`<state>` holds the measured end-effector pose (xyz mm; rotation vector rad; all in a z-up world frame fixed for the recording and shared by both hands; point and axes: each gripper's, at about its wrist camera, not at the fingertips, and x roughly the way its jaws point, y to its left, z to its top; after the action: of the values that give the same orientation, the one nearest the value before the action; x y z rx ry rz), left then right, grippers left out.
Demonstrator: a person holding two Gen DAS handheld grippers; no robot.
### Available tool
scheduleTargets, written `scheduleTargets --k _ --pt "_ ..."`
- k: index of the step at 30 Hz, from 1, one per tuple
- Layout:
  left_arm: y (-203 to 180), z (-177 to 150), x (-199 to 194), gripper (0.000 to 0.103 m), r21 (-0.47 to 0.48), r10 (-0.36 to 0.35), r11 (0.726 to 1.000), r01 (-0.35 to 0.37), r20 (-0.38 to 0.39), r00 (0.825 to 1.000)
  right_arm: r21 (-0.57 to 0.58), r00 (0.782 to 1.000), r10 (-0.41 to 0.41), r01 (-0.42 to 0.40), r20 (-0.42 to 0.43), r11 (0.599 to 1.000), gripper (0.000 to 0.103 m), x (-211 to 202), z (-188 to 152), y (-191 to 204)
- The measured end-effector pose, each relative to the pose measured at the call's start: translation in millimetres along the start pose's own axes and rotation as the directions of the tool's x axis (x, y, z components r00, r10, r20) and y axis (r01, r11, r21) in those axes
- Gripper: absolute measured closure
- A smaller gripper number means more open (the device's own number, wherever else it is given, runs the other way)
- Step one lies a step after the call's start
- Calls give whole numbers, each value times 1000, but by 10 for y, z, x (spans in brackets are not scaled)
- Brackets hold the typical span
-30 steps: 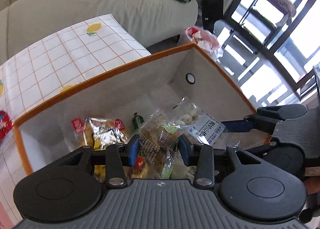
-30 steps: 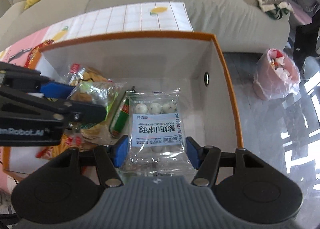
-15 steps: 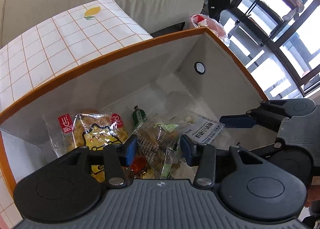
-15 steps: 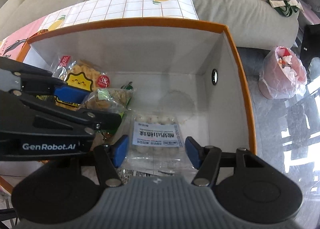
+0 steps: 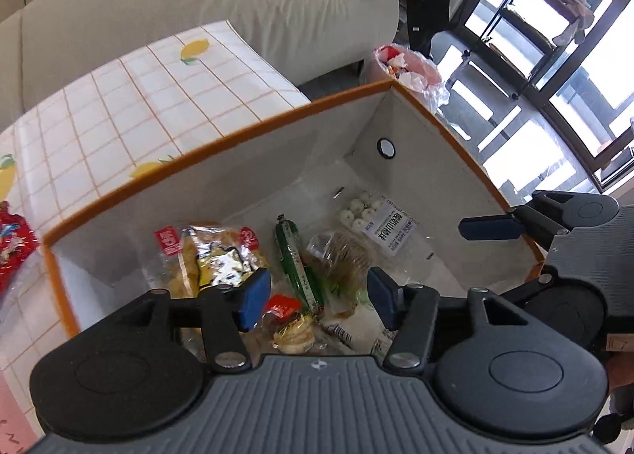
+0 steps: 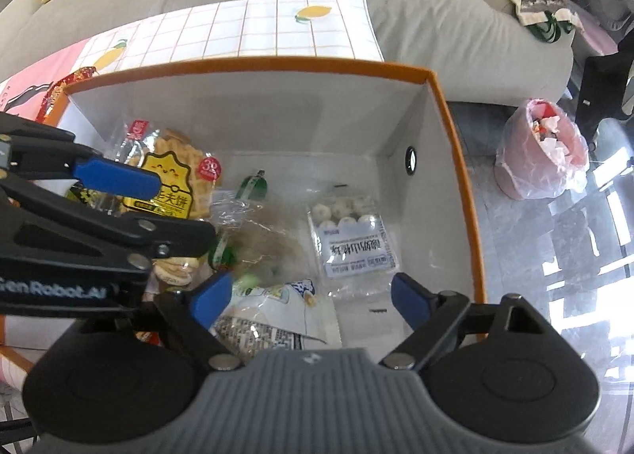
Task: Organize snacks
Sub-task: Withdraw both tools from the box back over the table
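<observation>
Sofa behind, our left gripper [image 5: 317, 293] and right gripper [image 6: 311, 299], jaws just opened, empty, hover above the snack-filled storage box [image 6: 277, 63].

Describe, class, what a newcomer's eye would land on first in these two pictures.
The orange-rimmed storage box fills both views, snack packets heaped on its floor. A yellow waffle packet lies at its left, a clear bag of white balls at its right. Both hand-held grippers, left and right, hang open above them.
</observation>
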<state>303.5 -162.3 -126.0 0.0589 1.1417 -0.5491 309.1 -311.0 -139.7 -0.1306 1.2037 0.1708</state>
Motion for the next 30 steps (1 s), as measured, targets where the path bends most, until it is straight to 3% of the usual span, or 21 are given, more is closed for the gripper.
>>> scheduleTargets --k 6,13,18,23,30 --pt "4 -119 -343 37 14 41 999 -42 44 998 -1 999 -19 19 43 1000 14 -270 -67 108" --pt "5 -349 -873 37 24 100 994 -104 137 985 26 986 11 -16 168 1000 11 -725 -230 388" --pt "58 -608 -1299 37 26 152 986 -163 240 959 86 955 38 -66 294 994 11 -1018 -397 679" --pt "200 -918 -1607 37 -13 214 975 -221 316 924 92 909 53 -99 414 991 11 -1155 -593 1123" --pt "590 -1475 -1857 37 -110 338 941 -320 355 872 72 865 77 -129 496 989 11 -1166 -816 1785"
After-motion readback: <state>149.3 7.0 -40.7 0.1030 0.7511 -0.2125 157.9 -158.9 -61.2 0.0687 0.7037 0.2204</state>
